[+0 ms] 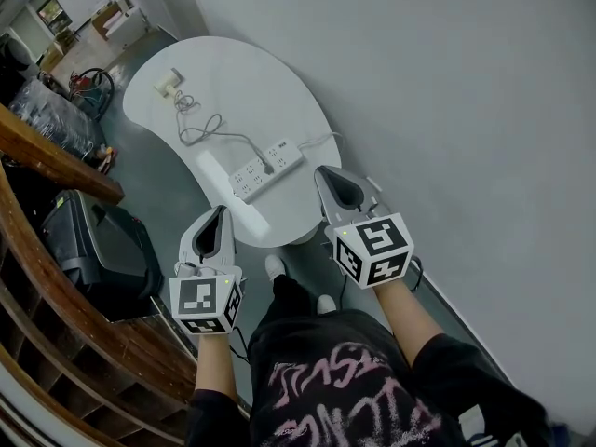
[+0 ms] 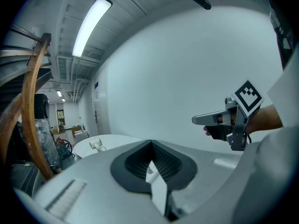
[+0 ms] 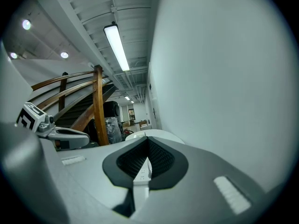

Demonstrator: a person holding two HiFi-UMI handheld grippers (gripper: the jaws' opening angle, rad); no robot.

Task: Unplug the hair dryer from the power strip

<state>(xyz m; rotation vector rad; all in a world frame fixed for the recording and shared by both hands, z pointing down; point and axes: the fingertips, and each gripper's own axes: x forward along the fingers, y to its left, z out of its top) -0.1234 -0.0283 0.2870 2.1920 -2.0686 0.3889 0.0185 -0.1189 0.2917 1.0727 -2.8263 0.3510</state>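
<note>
Grey left gripper (image 1: 221,214) beside right gripper (image 1: 321,175)

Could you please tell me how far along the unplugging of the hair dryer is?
Nothing is done yet: the plug sits in the power strip, its cord running to the hair dryer. Left claw and right claw hang shut and empty, apart from it. Reaching, gripping and pulling remain.

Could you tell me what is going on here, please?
A person stands at a white kidney-shaped table. The left hand-held gripper and right hand-held gripper hover by its near edge, jaws together, empty. The white hair dryer lies at the far end, its grey cable apparently plugged into the white power strip, untouched.
</note>
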